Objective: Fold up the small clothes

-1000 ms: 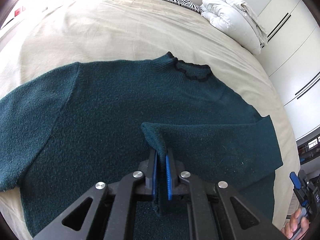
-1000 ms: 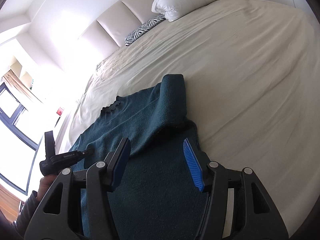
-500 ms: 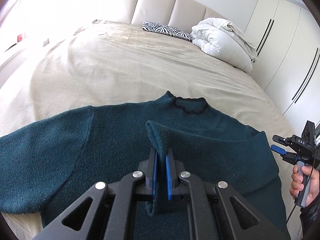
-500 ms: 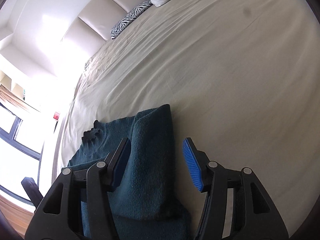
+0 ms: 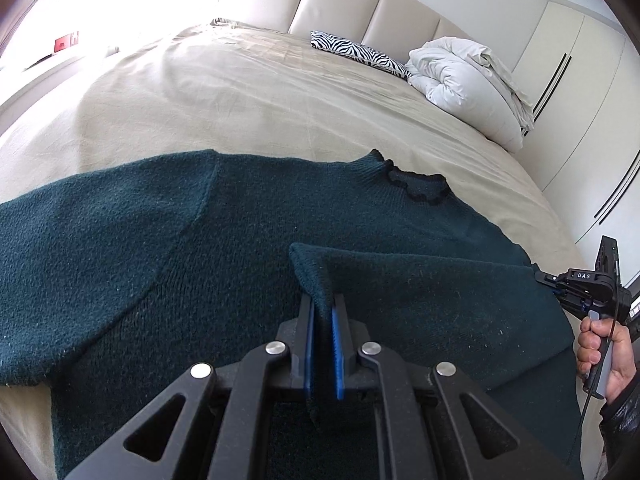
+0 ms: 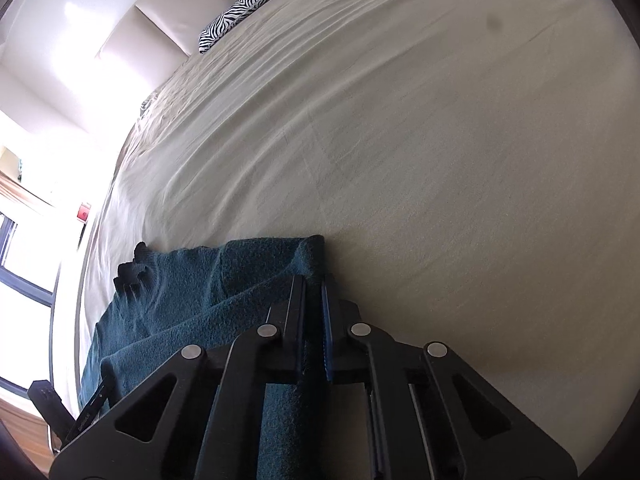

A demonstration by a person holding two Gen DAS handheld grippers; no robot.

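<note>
A dark teal knit sweater [image 5: 224,240] lies flat on the beige bed sheet [image 5: 240,100], collar [image 5: 420,186] toward the headboard. Its right sleeve [image 5: 420,280] is folded across the body. My left gripper [image 5: 322,312] is shut on the end of that sleeve, just above the sweater's middle. My right gripper [image 6: 314,284] is shut on the folded sleeve at the sweater's right shoulder edge [image 6: 308,248]; it also shows in the left wrist view [image 5: 560,284] at the far right, held by a hand. The left sleeve [image 5: 60,260] lies spread out to the left.
A white duvet [image 5: 468,88] and a zebra pillow [image 5: 356,54] lie by the padded headboard [image 5: 380,8]. White wardrobe doors [image 5: 580,80] stand to the right. Bare sheet [image 6: 440,160] stretches beyond the sweater. A window [image 6: 16,240] is on the left.
My right gripper moved onto the sweater's right shoulder fold and shut on it; it was open before. My left gripper stayed shut on the sleeve and tilted up slightly.
</note>
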